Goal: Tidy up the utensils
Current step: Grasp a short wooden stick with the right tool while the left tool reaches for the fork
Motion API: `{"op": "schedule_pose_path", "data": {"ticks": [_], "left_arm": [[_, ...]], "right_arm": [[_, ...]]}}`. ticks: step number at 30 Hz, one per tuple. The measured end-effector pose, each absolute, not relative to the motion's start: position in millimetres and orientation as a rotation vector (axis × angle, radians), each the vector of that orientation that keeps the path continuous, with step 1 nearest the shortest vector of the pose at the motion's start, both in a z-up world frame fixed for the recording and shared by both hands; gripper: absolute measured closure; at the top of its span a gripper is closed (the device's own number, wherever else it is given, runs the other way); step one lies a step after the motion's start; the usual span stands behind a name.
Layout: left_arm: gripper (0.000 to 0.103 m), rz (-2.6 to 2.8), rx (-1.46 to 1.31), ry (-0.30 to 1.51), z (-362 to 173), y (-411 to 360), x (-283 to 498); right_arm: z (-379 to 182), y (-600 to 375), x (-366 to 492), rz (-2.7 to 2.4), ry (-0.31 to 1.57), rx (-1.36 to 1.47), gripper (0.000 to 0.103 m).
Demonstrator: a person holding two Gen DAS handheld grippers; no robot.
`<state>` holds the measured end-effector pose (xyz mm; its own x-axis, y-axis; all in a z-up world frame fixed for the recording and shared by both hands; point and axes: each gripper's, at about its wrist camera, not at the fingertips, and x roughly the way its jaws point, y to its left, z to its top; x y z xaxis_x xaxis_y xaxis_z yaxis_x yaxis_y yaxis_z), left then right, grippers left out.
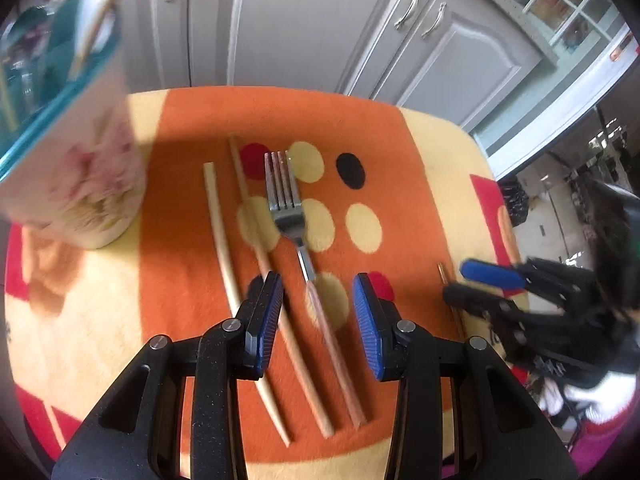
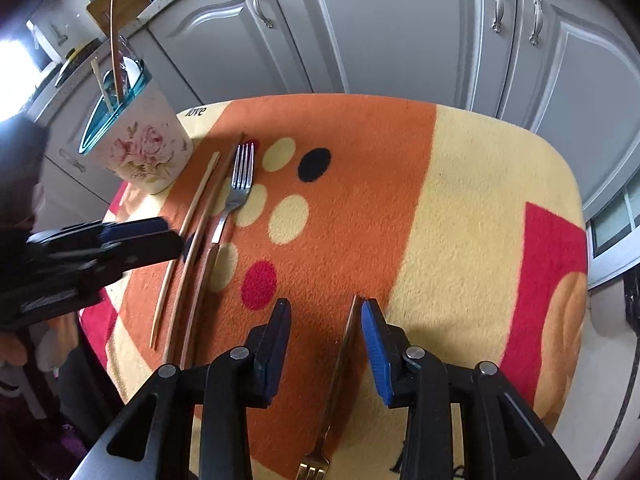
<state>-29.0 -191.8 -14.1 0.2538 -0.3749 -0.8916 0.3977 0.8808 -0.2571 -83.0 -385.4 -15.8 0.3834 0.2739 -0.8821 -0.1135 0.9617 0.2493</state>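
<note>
A silver fork [image 1: 285,200] with a pinkish handle lies on the orange cloth beside two wooden chopsticks [image 1: 224,256]. My left gripper [image 1: 316,296] is open above the fork's handle, one finger on each side. A floral utensil cup [image 1: 76,168] with a teal rim stands at the left and holds chopsticks. In the right wrist view the cup [image 2: 144,148] and fork [image 2: 240,184] show at the left. My right gripper [image 2: 326,316] is open over a gold fork [image 2: 340,376], whose tines point toward the camera. The right gripper also shows in the left wrist view [image 1: 476,284].
The table [image 2: 480,200] carries an orange, cream and red spotted cloth. Grey cabinet doors [image 2: 400,32] stand behind it. The left gripper [image 2: 120,240] reaches in from the left side in the right wrist view.
</note>
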Motion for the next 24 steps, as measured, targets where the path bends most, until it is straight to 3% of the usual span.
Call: {"op": "schedule_pose_path", "data": {"ticks": [12, 16, 18, 20, 24], "left_arm": [[0.068, -0.489, 0.13, 1.249, -40.9, -221.8, -2.9], [0.068, -0.503, 0.143, 1.25, -40.1, -228.0, 1.2], [0.074, -0.514, 0.152, 1.244, -39.9, -228.9, 1.8], [0.09, -0.513, 0.168, 1.227, -40.5, -227.2, 1.8], [0.096, -0.531, 0.152, 1.213, -38.0, -225.0, 0.5]], "right_arm": [[-41.2, -369.9, -87.6, 0.27, 1.204, 0.144, 0.069], [-42.2, -369.8, -77.2, 0.271, 1.198, 0.132, 0.08], [-42.6, -367.6, -74.2, 0.27, 1.208, 0.09, 0.084], [-42.7, -363.5, -75.1, 0.283, 1.212, 0.033, 0.088], [-42.6, -365.7, -71.0, 0.296, 1.223, 0.02, 0.093]]}}
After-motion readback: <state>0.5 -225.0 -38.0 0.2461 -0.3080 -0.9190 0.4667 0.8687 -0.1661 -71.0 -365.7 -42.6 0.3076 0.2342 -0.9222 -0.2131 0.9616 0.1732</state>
